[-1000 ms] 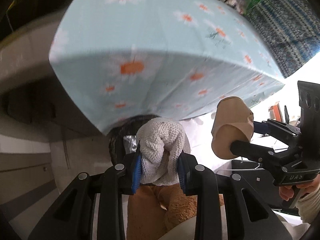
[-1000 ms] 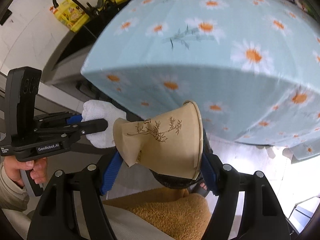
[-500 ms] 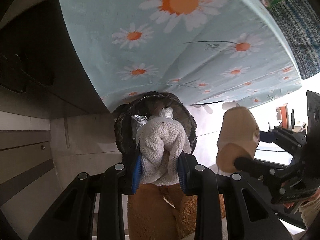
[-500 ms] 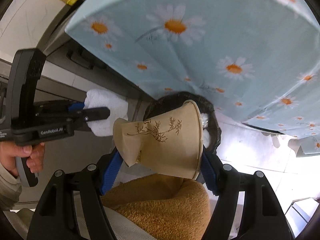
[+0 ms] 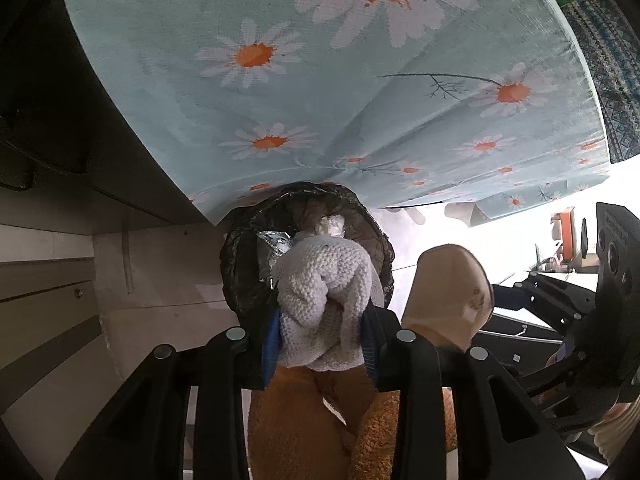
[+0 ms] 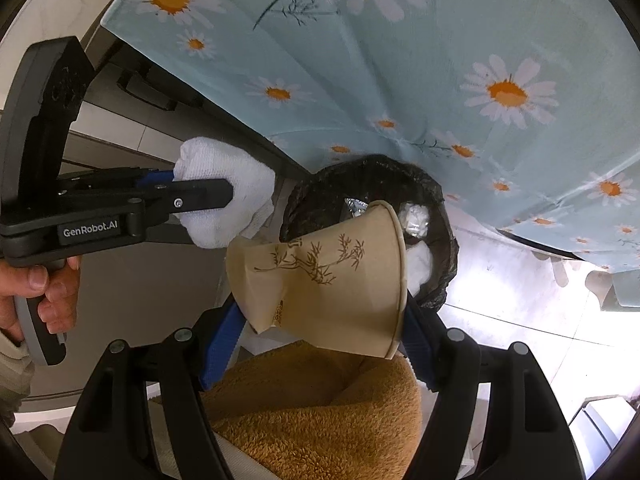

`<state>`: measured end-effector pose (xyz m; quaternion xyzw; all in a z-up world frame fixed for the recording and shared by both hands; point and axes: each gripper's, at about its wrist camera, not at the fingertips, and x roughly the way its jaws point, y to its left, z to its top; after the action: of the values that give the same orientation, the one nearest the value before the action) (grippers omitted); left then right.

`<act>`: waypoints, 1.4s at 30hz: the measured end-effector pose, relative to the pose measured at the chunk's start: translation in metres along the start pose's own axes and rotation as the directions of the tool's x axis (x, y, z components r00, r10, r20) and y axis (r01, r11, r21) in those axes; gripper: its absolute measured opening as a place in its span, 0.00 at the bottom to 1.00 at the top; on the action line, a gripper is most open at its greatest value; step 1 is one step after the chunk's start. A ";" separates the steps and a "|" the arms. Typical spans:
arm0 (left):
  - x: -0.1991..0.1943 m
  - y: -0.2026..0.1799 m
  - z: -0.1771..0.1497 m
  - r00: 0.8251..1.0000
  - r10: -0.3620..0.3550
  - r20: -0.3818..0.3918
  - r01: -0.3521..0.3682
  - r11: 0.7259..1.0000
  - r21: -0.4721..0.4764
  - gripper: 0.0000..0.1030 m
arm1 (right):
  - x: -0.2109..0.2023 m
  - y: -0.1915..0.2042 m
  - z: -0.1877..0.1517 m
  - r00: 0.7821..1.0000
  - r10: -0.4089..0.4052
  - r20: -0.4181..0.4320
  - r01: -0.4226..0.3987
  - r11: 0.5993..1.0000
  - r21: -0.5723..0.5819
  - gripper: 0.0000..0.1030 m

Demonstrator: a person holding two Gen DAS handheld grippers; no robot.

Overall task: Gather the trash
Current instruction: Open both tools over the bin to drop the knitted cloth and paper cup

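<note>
My left tool is opening around the white knitted cloth still between its pads, just above the black-lined trash bin. My right tool grips a crumpled paper cup over that bin, beside the daisy-print tablecloth.

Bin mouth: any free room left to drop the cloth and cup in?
The bin already holds foil and white wads; the open dark gap lies along its near rim, by the cup. The far side is crowded under the tablecloth hem.
</note>
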<state>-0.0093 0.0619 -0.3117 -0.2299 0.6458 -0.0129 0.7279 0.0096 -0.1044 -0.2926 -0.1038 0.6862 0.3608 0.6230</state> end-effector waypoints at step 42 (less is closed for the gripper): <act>-0.095 -0.063 -0.011 0.988 0.058 0.141 -0.061 0.998 0.018 0.60 | -0.109 -0.027 -0.011 0.977 -0.018 0.211 0.006 0.998 0.057 0.80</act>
<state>-0.0180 0.0321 -0.2015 -0.2028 0.5993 0.0179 0.7742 0.0392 -0.1641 -0.2014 -0.0516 0.6251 0.3466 0.6974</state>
